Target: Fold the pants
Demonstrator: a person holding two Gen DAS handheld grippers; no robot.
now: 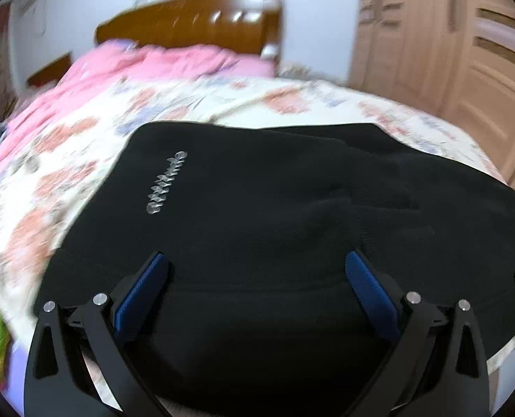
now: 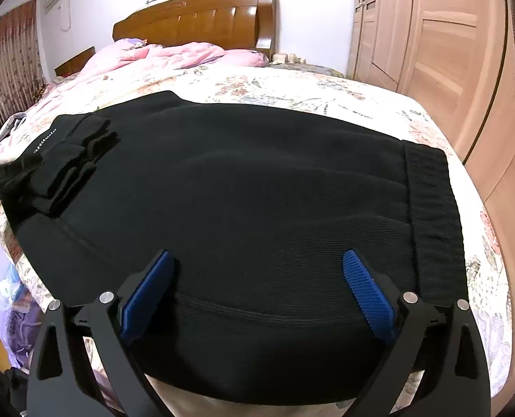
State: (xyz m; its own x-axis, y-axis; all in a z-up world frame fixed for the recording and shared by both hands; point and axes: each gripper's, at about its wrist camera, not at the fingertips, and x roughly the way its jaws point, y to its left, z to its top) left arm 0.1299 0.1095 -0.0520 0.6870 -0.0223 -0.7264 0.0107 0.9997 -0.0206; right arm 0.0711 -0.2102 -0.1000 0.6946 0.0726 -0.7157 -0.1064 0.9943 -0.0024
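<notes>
Both the left gripper (image 1: pixel 255 271) and right gripper (image 2: pixel 257 271) stand spread, empty; the black pants (image 2: pixel 240 180) look soft, thick, limp; pinch the ribbed waistband (image 2: pixel 431 194), judged firmest.

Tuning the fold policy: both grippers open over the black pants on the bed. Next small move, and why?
Probably lower both and close on the near edge of the black knit pants. The left gripper and right gripper are both open above the fabric, holding nothing. The pants lie flat on the floral bedspread, cuffs already folded over at the left, so another fold seems due.
</notes>
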